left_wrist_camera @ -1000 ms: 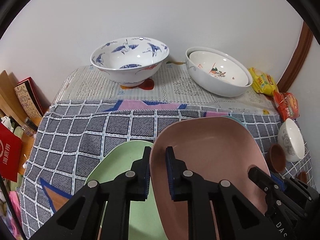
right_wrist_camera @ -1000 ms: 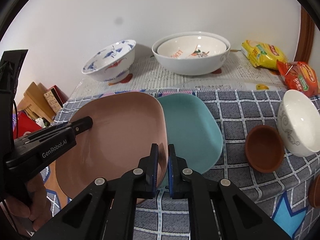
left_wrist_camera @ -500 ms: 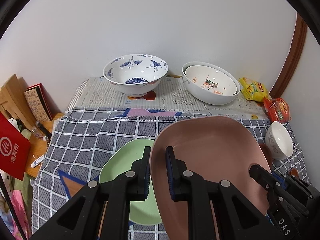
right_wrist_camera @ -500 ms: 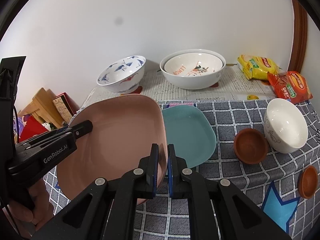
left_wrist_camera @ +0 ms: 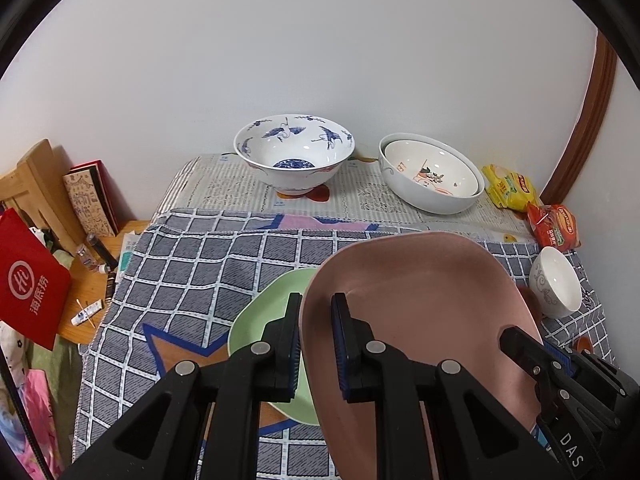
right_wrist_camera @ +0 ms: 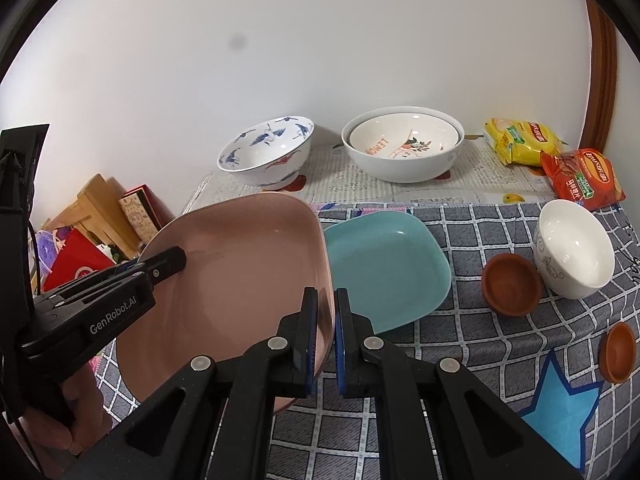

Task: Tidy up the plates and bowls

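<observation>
Since the earlier frames both grippers have risen and drawn back, carrying the pink plate (left_wrist_camera: 420, 304) higher above the tabletop (left_wrist_camera: 200, 264). The bowls at the far wall now appear smaller and more of the checked cloth (right_wrist_camera: 500, 340) is exposed.

The left gripper (left_wrist_camera: 316, 340) is clamped on the left rim of the pink plate, one pad on each face of the edge. The right gripper (right_wrist_camera: 326, 336) is clamped on the plate's opposite rim. The plate is held clear of the cloth between the two, tilted.

In the left wrist view a green plate (left_wrist_camera: 264, 320) lies flat on the cloth, partly beneath the pink plate's left edge. In the right wrist view a teal plate (right_wrist_camera: 384, 272) lies flat on the cloth just beside the pink plate's right edge.

At the back, on newspaper (left_wrist_camera: 224, 188), stand a blue-and-white crane bowl (left_wrist_camera: 294, 156) and, well apart to its right, two nested white bowls (left_wrist_camera: 430, 174). A small white bowl (right_wrist_camera: 574, 252) sits on the cloth at right, touching or just beside a brown dish (right_wrist_camera: 512, 284). A second brown dish (right_wrist_camera: 618, 352) sits nearer the cloth's edge.

Yellow packet (right_wrist_camera: 520, 140) and red packet (right_wrist_camera: 582, 178) lie at the far right corner.

A hand (right_wrist_camera: 72, 412) grips the left gripper's handle at lower left of the right wrist view.
</observation>
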`<state>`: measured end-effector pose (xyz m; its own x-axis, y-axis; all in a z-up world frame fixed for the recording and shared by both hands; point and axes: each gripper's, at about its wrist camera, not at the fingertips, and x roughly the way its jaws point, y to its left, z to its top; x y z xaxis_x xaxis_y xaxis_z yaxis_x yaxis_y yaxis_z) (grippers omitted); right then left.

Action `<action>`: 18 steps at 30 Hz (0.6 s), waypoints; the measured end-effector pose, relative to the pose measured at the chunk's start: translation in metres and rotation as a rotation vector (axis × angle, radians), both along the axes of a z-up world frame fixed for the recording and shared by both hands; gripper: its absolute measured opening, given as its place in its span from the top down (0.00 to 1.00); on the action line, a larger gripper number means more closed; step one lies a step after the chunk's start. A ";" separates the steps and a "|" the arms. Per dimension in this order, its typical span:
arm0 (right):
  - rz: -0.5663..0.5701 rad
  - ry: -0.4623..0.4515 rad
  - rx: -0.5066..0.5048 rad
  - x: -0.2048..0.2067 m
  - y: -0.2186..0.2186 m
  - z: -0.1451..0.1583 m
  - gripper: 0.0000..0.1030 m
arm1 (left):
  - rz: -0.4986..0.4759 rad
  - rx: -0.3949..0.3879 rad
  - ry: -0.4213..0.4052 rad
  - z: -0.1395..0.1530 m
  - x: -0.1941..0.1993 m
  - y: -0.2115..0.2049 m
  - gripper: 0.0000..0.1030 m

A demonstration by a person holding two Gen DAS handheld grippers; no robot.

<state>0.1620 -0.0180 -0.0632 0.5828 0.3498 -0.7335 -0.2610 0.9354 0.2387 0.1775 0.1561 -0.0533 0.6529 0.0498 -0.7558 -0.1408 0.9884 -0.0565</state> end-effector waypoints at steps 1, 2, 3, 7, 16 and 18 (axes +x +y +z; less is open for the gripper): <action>0.001 0.000 0.000 -0.001 0.001 0.000 0.93 | 0.002 -0.001 -0.001 0.000 -0.001 0.001 0.86; 0.004 -0.001 0.001 -0.002 0.002 0.001 0.93 | 0.004 -0.002 -0.002 0.000 -0.002 0.002 0.86; 0.005 -0.002 0.001 -0.003 0.004 0.002 0.93 | 0.006 -0.004 -0.004 0.001 -0.003 0.003 0.86; 0.009 -0.007 -0.003 -0.006 0.009 0.005 0.93 | 0.011 -0.010 -0.008 0.002 -0.007 0.008 0.86; 0.013 -0.010 -0.010 -0.009 0.016 0.006 0.93 | 0.018 -0.018 -0.010 0.001 -0.010 0.014 0.86; 0.016 -0.010 -0.013 -0.009 0.017 0.005 0.93 | 0.020 -0.021 -0.009 0.000 -0.010 0.016 0.86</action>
<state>0.1532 -0.0008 -0.0580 0.5846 0.3493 -0.7323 -0.2779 0.9342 0.2237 0.1674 0.1719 -0.0535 0.6588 0.0476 -0.7508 -0.1601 0.9840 -0.0781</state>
